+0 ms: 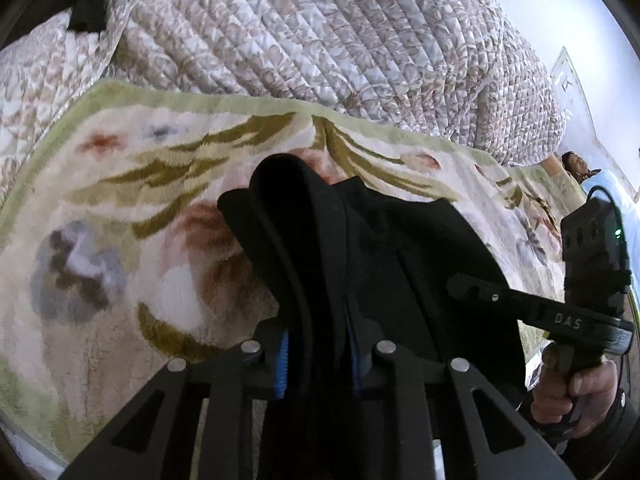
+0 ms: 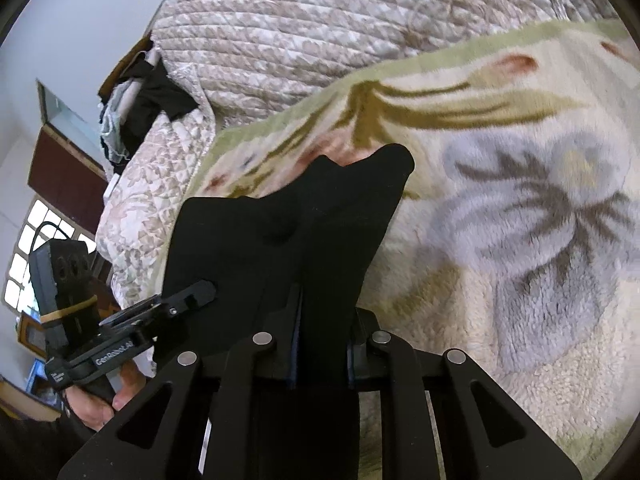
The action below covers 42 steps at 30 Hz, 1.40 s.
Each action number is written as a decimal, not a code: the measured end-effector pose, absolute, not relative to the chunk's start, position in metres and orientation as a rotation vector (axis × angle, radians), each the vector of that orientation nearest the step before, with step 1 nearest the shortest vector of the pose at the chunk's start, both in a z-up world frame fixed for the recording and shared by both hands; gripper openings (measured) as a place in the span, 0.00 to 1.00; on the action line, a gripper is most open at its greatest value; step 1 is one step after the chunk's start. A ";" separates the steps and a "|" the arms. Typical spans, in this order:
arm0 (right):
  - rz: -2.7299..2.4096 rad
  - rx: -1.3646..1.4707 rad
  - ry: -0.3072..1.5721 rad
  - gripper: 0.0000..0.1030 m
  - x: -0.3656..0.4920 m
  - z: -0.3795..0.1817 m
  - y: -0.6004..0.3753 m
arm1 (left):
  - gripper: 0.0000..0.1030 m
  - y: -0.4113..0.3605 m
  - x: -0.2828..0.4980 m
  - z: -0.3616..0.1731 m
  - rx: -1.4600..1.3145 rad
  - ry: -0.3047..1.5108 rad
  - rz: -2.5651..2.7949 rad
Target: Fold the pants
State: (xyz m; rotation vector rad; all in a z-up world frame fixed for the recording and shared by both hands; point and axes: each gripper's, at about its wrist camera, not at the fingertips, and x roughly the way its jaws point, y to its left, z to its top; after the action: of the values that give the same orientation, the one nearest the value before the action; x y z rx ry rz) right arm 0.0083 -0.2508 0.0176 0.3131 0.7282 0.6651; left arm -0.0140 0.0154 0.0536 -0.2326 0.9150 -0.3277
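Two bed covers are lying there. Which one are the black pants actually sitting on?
The fluffy flowered blanket with the green border, under the black pants. The quilted cover is bunched up behind it and touches no pants.

The right claw [image 1: 472,286] bears "DAS" on its body; the left claw [image 2: 200,294] bears "GenRobot.AI".

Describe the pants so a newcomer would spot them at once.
Find the flowered blanket spread before the quilt. The pants lie on it, one edge pinched by both tongs. They are plain black, the only unpatterned cloth there.
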 end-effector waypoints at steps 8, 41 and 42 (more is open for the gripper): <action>0.699 0.301 0.688 0.15 0.000 0.039 -0.241 | 0.22 0.024 -0.012 0.074 -0.222 0.884 -0.325; 0.587 0.157 0.626 0.31 0.167 0.062 -0.168 | 0.43 0.131 0.165 0.028 -0.206 0.943 -0.221; 0.574 0.136 0.598 0.30 0.157 0.065 -0.168 | 0.42 0.129 0.161 0.033 -0.184 0.935 -0.202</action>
State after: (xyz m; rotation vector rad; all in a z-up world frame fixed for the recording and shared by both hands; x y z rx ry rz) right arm 0.1568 -0.1678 0.0654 0.1361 0.5984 0.5736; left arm 0.1611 0.1287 0.0331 -0.1842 0.9347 -0.2022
